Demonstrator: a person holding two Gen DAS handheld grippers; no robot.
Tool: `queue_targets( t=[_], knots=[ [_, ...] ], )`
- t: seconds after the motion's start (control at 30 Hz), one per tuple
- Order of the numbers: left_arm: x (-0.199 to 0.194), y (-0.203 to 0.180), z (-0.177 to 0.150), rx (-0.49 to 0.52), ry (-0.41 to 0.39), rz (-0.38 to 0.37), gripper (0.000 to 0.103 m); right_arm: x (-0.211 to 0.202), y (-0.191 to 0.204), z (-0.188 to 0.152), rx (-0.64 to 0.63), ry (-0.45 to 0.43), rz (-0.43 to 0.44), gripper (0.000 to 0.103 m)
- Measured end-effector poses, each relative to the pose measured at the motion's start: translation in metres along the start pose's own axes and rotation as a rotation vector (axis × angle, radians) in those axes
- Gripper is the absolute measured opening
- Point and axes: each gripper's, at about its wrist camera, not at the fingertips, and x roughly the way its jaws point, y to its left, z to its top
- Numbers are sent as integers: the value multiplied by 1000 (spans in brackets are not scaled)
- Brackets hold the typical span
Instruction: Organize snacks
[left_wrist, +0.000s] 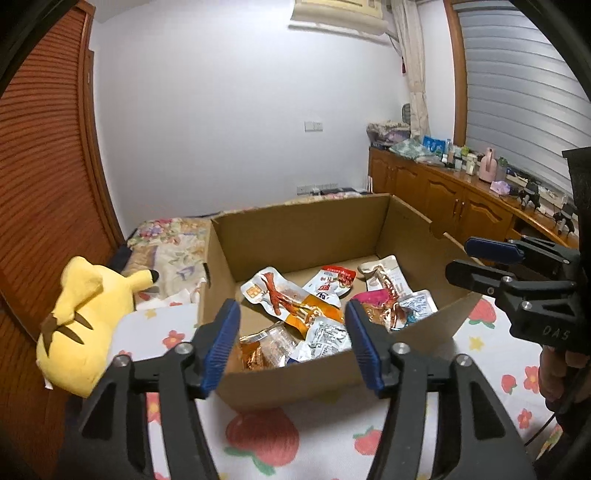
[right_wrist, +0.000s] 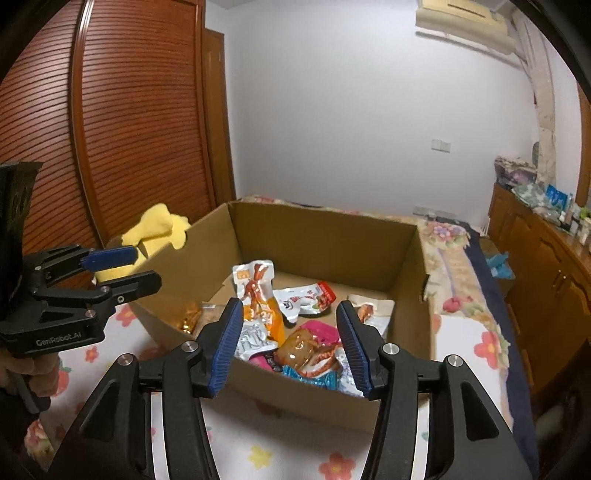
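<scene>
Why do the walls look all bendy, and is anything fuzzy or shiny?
Left wrist view: the fisheye lens bows the wardrobe and blinds; corners go black; the packets glint. Right wrist view: same bending on the wardrobe; the bedsheet looks soft and blurry; the box stays fairly sharp.

The left gripper (left_wrist: 293, 343) is black plastic with angular, cut-out arms, silver screws at the joints and ribbed blue pads (left_wrist: 221, 349). The right gripper (right_wrist: 290, 345) matches it, with the same blue pads (right_wrist: 225, 345). "GenRobot.AI" is moulded on the left body, "DAS" on the right.
</scene>
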Motion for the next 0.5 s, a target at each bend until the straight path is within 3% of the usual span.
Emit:
queue_targets(
  t=[0.5],
  knots=[
    [-79,-19,-3,7,-151,59,90,-67,18,1,11,-114,-53,77]
  ],
)
